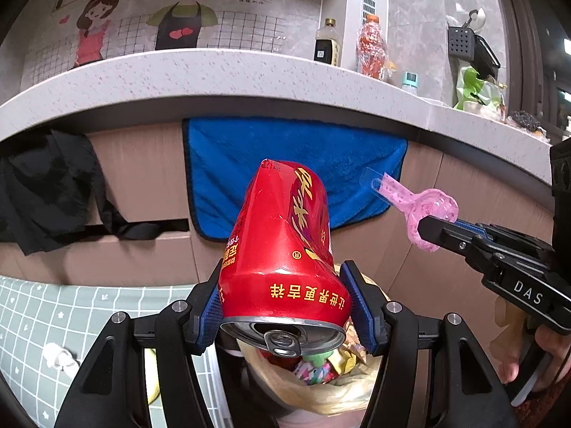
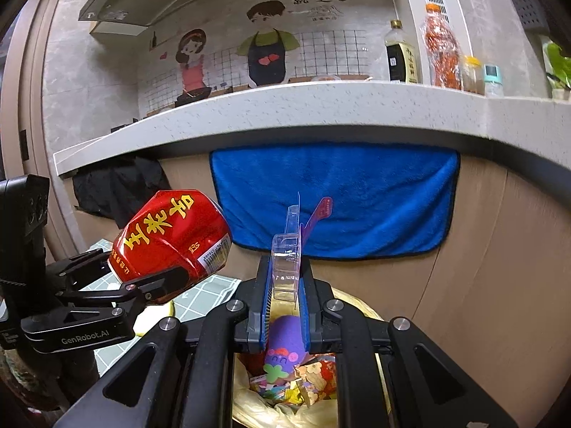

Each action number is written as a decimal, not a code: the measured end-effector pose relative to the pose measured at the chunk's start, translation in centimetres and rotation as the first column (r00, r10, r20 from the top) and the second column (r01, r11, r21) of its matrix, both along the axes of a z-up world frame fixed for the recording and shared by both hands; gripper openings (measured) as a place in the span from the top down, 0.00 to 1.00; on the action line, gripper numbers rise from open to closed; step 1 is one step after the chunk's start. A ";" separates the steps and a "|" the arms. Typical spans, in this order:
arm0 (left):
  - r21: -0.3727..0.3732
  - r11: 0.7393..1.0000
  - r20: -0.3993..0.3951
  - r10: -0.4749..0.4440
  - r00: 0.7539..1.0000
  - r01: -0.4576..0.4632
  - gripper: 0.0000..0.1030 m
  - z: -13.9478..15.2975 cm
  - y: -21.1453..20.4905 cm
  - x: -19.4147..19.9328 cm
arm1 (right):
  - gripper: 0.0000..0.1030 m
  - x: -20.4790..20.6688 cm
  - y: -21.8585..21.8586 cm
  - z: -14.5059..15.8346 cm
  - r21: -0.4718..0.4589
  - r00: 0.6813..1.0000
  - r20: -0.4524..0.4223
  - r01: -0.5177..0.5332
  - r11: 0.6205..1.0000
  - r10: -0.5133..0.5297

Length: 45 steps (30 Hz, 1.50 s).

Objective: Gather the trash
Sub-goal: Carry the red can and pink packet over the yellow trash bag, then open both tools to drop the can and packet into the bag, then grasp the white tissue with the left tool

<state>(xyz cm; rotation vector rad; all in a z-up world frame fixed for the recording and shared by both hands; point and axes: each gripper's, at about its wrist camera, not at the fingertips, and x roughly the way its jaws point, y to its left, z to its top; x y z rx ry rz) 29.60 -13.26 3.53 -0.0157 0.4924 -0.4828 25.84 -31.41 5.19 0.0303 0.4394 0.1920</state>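
Observation:
My left gripper [image 1: 282, 271] is shut on a crushed red drink can [image 1: 282, 235], its blue pads pressing both sides, the pull-tab end toward the camera. Directly below the can is a bin lined with a yellowish bag [image 1: 339, 396] holding colourful wrappers. From the right, my right gripper [image 1: 424, 228] holds a pink plastic piece in clear packaging [image 1: 424, 207]. In the right wrist view, the right gripper [image 2: 285, 264] is shut on that clear blister pack [image 2: 287, 249] above the same bag [image 2: 249, 406]. The left gripper [image 2: 150, 264] carries the can [image 2: 171, 235] at the left.
A speckled countertop [image 1: 249, 78] runs across above, with bottles [image 1: 328, 42] at its back right. A blue towel [image 1: 285, 149] and a black cloth [image 1: 46, 192] hang on the cabinet front. A green grid mat [image 1: 32, 314] lies at lower left. A person's hand [image 1: 549, 349] grips the right handle.

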 end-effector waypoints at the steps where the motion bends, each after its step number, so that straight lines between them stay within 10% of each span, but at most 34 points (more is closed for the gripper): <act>1: -0.002 1.000 -0.004 0.000 1.000 0.000 0.40 -0.1 -0.1 0.1 | 0.88 0.1 -0.1 -0.3 0.000 1.000 -0.006 0.001 1.000 -0.001; 22: -0.003 1.000 -0.087 -0.014 0.996 0.014 0.40 -3.2 -2.2 3.3 | 0.88 2.8 -2.1 -4.2 0.027 0.996 -0.088 0.017 0.999 -0.015; 28: -0.115 0.986 -0.239 -0.149 0.960 0.125 0.38 -5.9 -2.5 6.3 | 0.75 4.4 -3.0 -6.4 0.080 0.989 -0.147 0.024 0.996 -0.012; 36: -0.191 0.980 -0.289 -0.109 0.951 0.054 0.28 -6.4 0.8 7.6 | 0.66 5.1 -3.9 -9.6 0.139 0.972 -0.233 0.071 0.988 -0.037; 45: -0.071 0.994 -0.207 0.065 0.976 -0.081 0.28 -5.6 9.0 4.9 | 0.65 3.5 -2.6 -8.5 0.149 0.979 -0.198 0.070 0.986 -0.040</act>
